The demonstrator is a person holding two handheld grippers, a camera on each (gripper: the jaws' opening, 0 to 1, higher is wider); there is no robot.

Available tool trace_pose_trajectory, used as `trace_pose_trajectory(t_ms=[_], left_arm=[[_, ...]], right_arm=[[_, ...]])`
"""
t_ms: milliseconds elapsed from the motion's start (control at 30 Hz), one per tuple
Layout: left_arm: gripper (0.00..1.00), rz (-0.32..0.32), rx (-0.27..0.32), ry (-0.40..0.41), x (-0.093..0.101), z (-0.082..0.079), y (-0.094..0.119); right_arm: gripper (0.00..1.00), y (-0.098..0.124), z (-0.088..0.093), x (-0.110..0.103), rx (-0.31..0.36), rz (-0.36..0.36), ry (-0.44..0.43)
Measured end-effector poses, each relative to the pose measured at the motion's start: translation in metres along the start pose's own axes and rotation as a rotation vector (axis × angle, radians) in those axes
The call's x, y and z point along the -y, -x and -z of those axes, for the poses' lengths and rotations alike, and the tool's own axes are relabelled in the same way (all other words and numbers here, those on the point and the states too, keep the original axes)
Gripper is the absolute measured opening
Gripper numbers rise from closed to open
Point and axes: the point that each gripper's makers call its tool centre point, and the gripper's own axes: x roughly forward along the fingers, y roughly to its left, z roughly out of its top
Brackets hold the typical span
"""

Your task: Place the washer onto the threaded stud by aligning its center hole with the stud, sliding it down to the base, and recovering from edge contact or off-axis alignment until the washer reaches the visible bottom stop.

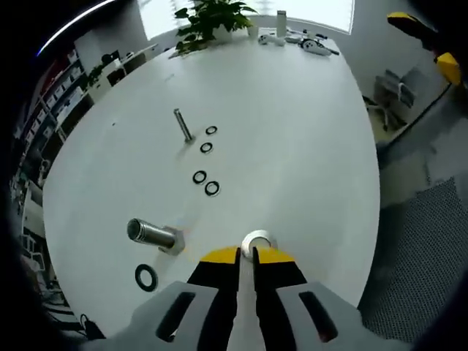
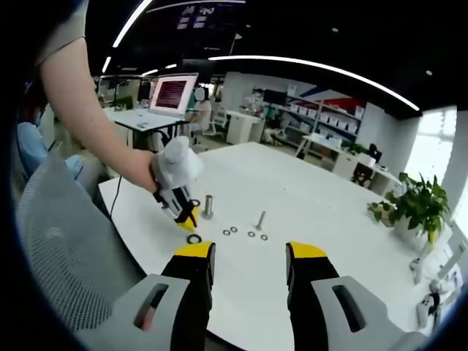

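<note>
- The large washer [image 1: 146, 277] lies flat on the worktop [image 1: 292, 146], just beside the big threaded stud [image 1: 152, 235].
- Left gripper [image 1: 246, 255] is clenched, empty, near the stud.
- Right gripper [image 2: 248, 256] hangs released.
- Best approach: pinch the washer's rim squarely.

Tabletop [image 1: 292, 131]: plain white, no pattern.
Left gripper [image 1: 247, 257]: grey body, black fingers [image 1: 219, 274], yellow tips.
Right gripper [image 2: 251, 256]: grey body, black fingers [image 2: 191, 281], yellow tips.
White roll [image 1: 257, 239]: white, at the left gripper's tips.
Large bolt [image 1: 152, 235]: silver metal, dark end face.
Large washer [image 1: 146, 277]: black ring.
Thin stud [image 1: 182, 124]: grey metal.
4 small washers [image 1: 205, 160]: dark rings, pale centres.
Plant [image 1: 208, 18]: green leaves.
Chair [image 2: 69, 241]: grey mesh back.
Floor [image 1: 420, 241]: grey, fine dotted weave.
Monitor [image 2: 172, 93]: pink-red screen.
</note>
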Motion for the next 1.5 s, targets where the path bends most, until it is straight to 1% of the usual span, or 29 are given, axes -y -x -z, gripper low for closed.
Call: trace_pose_trajectory(t_ms=[67, 167, 233, 400, 500, 567, 633, 700, 833, 1033, 1067, 1167, 1200, 1367, 1500], left_arm=[[0.06, 0.008, -0.006, 0.006, 0.000, 0.001, -0.003], [0.11, 0.027, -0.034, 0.029, 0.005, 0.005, -0.008], [0.12, 0.035, -0.041, 0.021, 0.007, 0.006, -0.009], [0.18, 0.059, -0.063, 0.027, 0.010, 0.007, -0.015], [0.24, 0.077, -0.087, 0.037, 0.013, 0.010, -0.019], [0.24, 0.092, -0.104, 0.027, 0.016, 0.012, -0.022], [0.24, 0.083, -0.111, 0.002, 0.014, 0.012, -0.022], [0.24, 0.091, -0.118, 0.012, 0.013, 0.010, -0.022], [0.25, 0.098, -0.126, 0.006, 0.014, 0.008, -0.022], [0.24, 0.102, -0.154, -0.056, 0.015, 0.007, -0.027], [0.24, 0.104, -0.166, -0.078, 0.015, 0.007, -0.026], [0.24, 0.111, -0.199, -0.184, 0.017, 0.010, -0.025], [0.24, 0.117, -0.204, -0.182, 0.019, 0.010, -0.025], [0.24, 0.118, -0.218, -0.191, 0.018, 0.009, -0.025], [0.24, 0.120, -0.219, -0.189, 0.017, 0.010, -0.025]], right_arm=[[0.41, 0.000, 0.000, 0.000, 0.001, 0.001, 0.000], [0.41, 0.000, 0.000, 0.000, 0.001, 0.001, -0.001], [0.41, 0.000, 0.000, 0.000, 0.001, 0.001, 0.001], [0.41, 0.000, 0.000, 0.000, -0.001, 0.000, 0.001], [0.41, 0.000, 0.000, 0.000, -0.001, 0.002, 0.000], [0.41, 0.000, 0.000, 0.000, -0.001, 0.003, -0.001], [0.41, 0.000, 0.000, 0.000, -0.002, 0.002, -0.001], [0.41, 0.000, 0.000, 0.000, -0.001, 0.002, -0.001], [0.41, 0.000, 0.000, 0.000, -0.001, 0.002, 0.000], [0.41, 0.000, 0.000, 0.001, -0.001, 0.002, -0.001], [0.41, 0.000, 0.000, 0.001, 0.000, 0.002, -0.001], [0.41, 0.000, 0.000, 0.001, 0.001, 0.002, -0.002], [0.41, 0.001, 0.000, 0.001, 0.003, 0.003, -0.003], [0.41, 0.001, -0.002, 0.003, 0.016, 0.007, -0.021], [0.41, 0.005, -0.005, 0.013, 0.047, 0.028, -0.095]])
